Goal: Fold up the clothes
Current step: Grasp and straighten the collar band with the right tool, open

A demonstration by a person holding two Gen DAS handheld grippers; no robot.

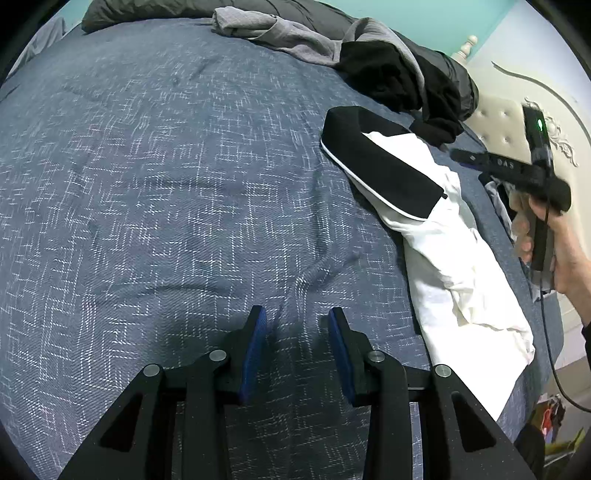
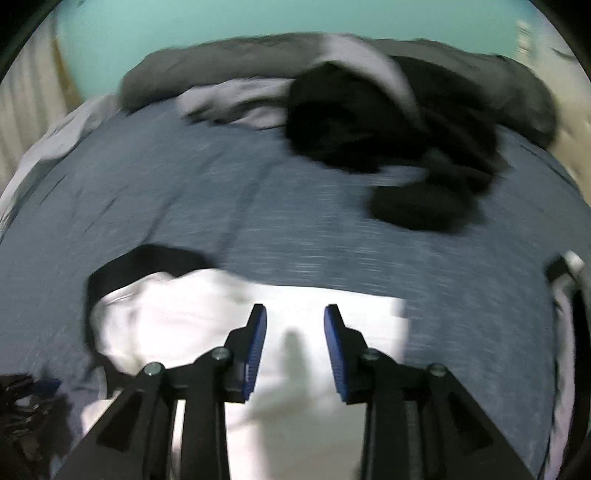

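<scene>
Fingers of the right gripper (image 2: 294,347) stand apart with nothing pinched, and the white garment (image 2: 229,317) lies right under and just ahead of them, its black band (image 2: 122,269) out past the left finger. The left gripper (image 1: 297,350) is parted too, over bare blue bedspread (image 1: 166,184), the garment off to its right, long axis running away. Right hand is nearer. Beyond waits the dark clothes pile (image 2: 388,122).

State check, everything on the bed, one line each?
White garment with black collar: lying crumpled on the blue bedspread, released.
Black garment: heaped, unfolded.
Grey garment: crumpled, unfolded.
Left gripper: jaws open, empty.
Right gripper: jaws open, empty, above the white garment.
</scene>
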